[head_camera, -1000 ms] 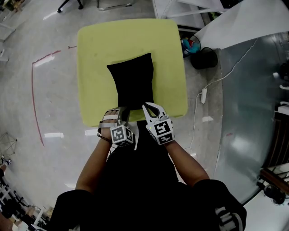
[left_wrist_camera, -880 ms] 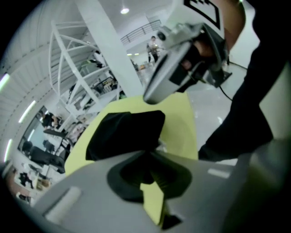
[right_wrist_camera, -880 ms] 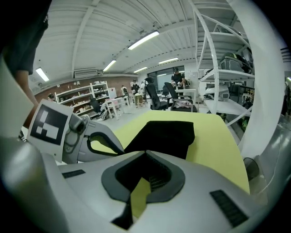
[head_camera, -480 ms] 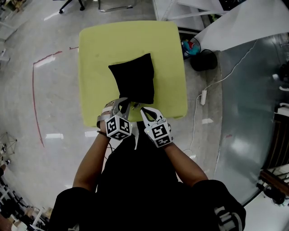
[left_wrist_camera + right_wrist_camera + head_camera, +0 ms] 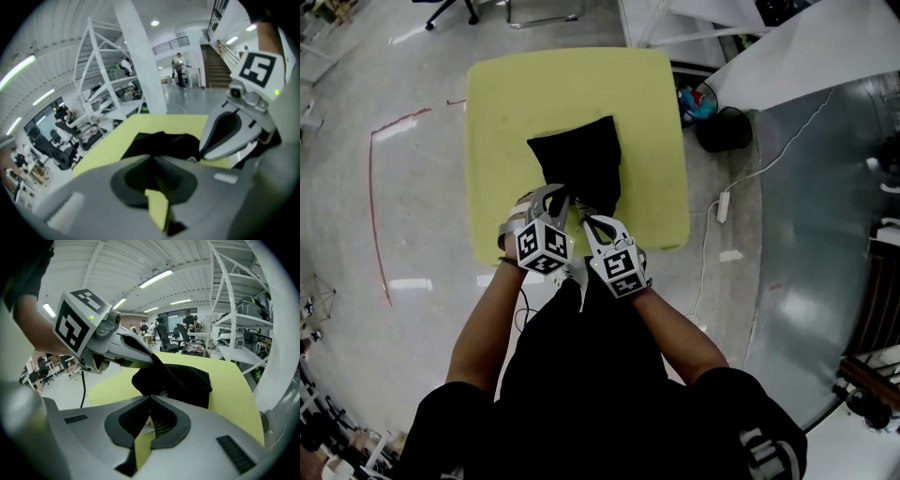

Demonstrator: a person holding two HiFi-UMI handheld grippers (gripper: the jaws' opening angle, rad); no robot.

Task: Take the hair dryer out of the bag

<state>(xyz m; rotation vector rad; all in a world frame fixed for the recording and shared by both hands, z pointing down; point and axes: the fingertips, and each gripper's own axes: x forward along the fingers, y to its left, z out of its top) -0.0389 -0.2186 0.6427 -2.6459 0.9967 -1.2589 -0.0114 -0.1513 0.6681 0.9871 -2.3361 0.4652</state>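
- My left gripper [image 5: 555, 202] has its jaws pressed together on the near edge of the bag [image 5: 579, 164]. The right gripper view shows black cloth pulled up into a peak at its tips.
- My right gripper [image 5: 592, 225] has its jaws pressed together too, tips right at the same near edge, just beside the left gripper. I can't tell if any cloth is caught between them.
- The bag is black and soft and lies on the yellow-green table [image 5: 506, 112], about mid-table towards my side. Its near end is bunched and lifted, the far end lies flat.
- Hair dryer: no view shows it clearly. A small pale bit sits at the bag's mouth in the right gripper view, just past my jaw tips; I can't tell what it is.
- Both marker cubes face up in the head view, close together over the table's near edge, and my forearms run in from below.
- On the floor to the right of the table, a white cable [image 5: 769, 155] runs to a power strip [image 5: 721, 200].
- A red line [image 5: 373, 187] is marked on the floor to the left.
- Left gripper view background: a white shelf frame [image 5: 101, 65], a staircase [image 5: 220, 70] and a person [image 5: 178, 70] standing far off.
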